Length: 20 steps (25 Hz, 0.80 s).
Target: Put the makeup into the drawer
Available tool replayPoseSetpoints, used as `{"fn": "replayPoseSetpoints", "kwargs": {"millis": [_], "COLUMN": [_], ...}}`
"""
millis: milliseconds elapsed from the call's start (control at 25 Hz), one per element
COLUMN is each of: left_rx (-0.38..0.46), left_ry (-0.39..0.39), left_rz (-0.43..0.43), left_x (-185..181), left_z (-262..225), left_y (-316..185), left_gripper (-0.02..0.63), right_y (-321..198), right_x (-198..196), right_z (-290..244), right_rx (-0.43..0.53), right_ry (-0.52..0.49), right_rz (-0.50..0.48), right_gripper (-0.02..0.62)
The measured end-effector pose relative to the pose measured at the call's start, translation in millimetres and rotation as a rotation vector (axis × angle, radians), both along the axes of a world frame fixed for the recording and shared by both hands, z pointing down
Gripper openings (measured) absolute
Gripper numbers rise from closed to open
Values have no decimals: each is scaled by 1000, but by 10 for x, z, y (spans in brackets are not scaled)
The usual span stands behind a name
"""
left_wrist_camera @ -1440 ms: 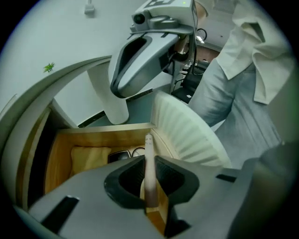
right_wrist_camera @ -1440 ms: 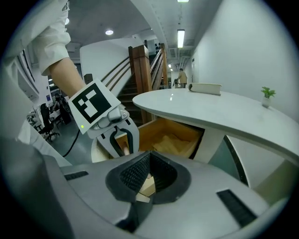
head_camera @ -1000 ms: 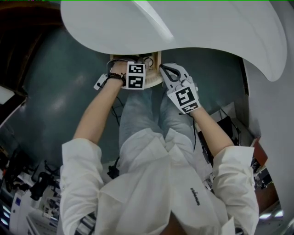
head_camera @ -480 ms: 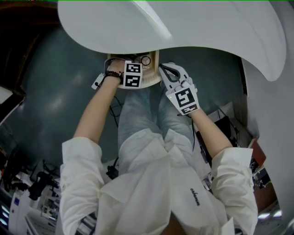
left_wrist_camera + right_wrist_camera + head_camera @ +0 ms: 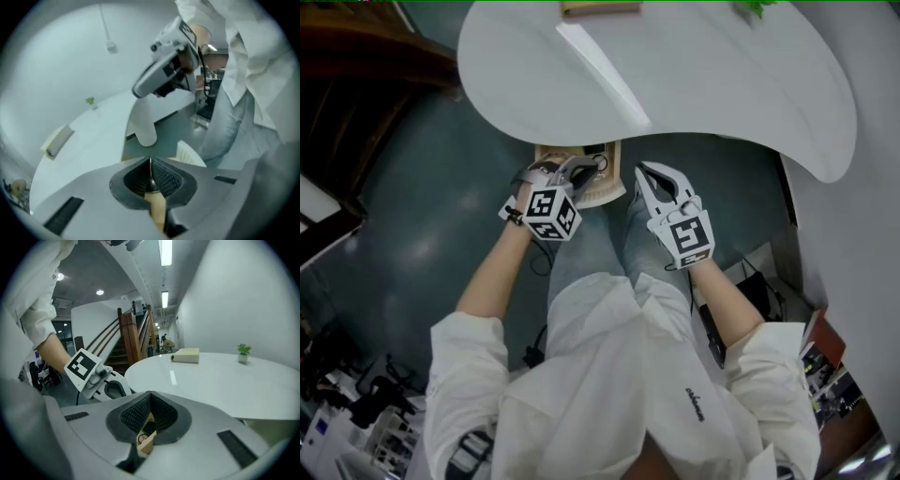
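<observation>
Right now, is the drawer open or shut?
Open: the wooden drawer sticks out from under the white table, its inside showing.

The round surface [image 5: 722, 66] is white, smooth and glossy, with a bright streak of light on it. The drawer [image 5: 614, 175] beneath looks like pale, matt wood. The floor [image 5: 422, 216] is blue-grey and smooth with a dull sheen. The left tool [image 5: 150, 160] and right tool [image 5: 149, 394] have matt light-grey plastic shells; the pads [image 5: 136, 412] are black, finely ribbed, rubber-like. The shirt [image 5: 619, 375] is white cloth, the trousers [image 5: 591, 239] faded denim. The staircase [image 5: 133, 331] is polished brown wood.
</observation>
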<state>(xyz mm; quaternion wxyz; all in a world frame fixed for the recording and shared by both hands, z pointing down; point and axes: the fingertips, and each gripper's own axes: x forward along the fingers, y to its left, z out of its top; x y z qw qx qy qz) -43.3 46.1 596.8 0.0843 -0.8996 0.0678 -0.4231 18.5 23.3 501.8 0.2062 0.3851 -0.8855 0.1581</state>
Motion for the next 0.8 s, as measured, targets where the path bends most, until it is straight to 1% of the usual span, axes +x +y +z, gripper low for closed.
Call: {"fn": "replayPoseSetpoints", "kwargs": {"millis": [120,240,440,520,600,680,800], "left_rx": [23,49,135,180,227,265,330], "left_ry": [208,417,726,822,890,933,983], "left_rz": [-212,-417,-639,-699,-733,-755,-760], "left_x": [35,-68,-310,-415,-533,-636,-707], "left_z": [-724,-1446,-2642,-3136,-3521,-3791,-4133], "left_y": [-175,-352,-484,-571,-640,-662,-657], "left_gripper": [31,31,31,31,31,31,31], "right_y": [-69,-105,-40,-43,-60,-62,-51], "right_x": [155,348,789,987,1189,1402,1721], "right_z": [-394,-809,-1583,-1902,-2199,-2437,-2687], "right_rx": [63,116,239,302,366,412,467], "right_ry": [-37,-52,-100,-115,-131,-146,-153], "right_rz": [65,138,270,316,366,416,483], "right_gripper": [17,17,17,17,17,17,17]}}
